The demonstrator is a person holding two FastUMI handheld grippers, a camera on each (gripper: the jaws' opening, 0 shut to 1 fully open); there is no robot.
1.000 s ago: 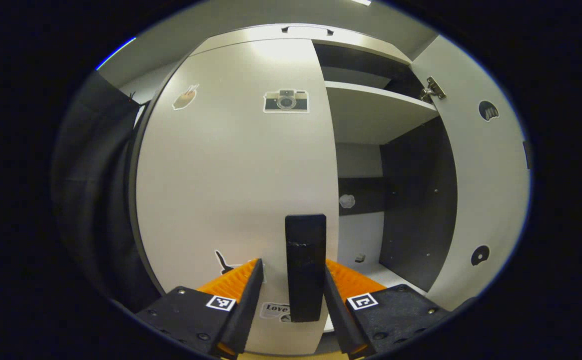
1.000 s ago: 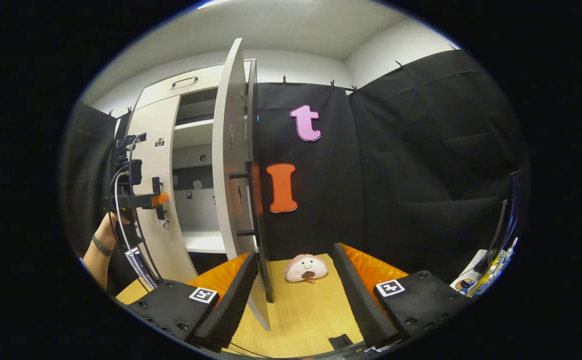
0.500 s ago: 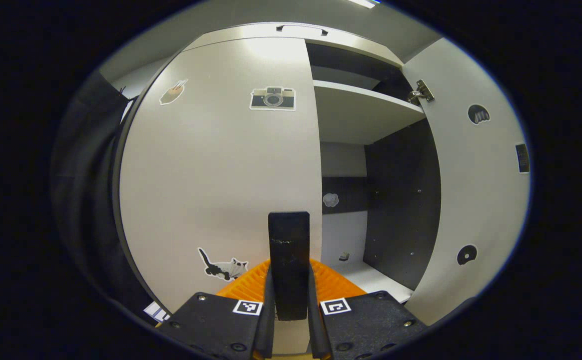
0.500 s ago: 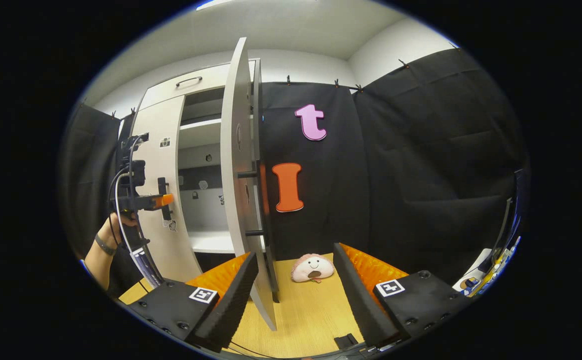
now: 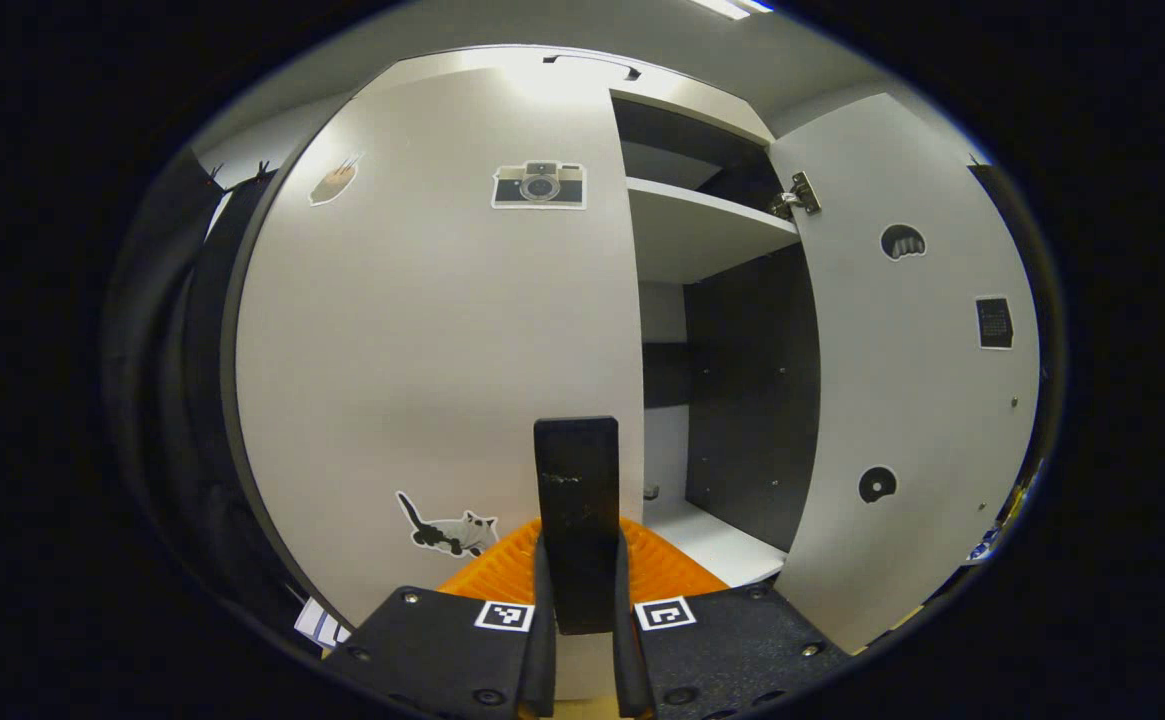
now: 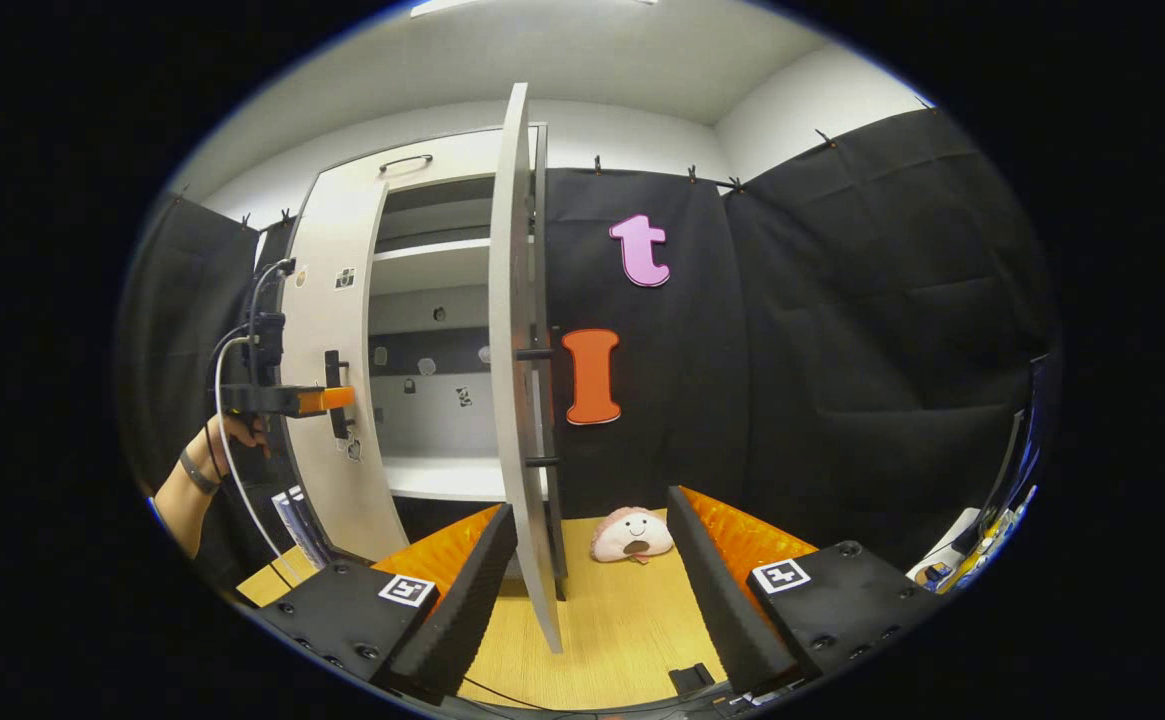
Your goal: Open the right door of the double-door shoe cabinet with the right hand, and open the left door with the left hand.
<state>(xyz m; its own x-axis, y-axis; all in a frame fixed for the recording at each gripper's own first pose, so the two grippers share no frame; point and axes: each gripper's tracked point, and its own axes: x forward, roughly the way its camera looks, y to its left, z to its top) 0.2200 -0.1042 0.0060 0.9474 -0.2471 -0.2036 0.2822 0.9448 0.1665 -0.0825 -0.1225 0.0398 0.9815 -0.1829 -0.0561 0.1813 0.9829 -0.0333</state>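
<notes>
I am clamping my left gripper (image 5: 578, 640) on the black handle (image 5: 576, 520) of the left door (image 5: 422, 340); my right gripper (image 6: 592, 580) is hanging wide apart beside the swung-out right door (image 6: 517, 400), touching nothing.

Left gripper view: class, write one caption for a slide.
Left claw shut on closed white left door's black bar handle; right door stands open.
</notes>
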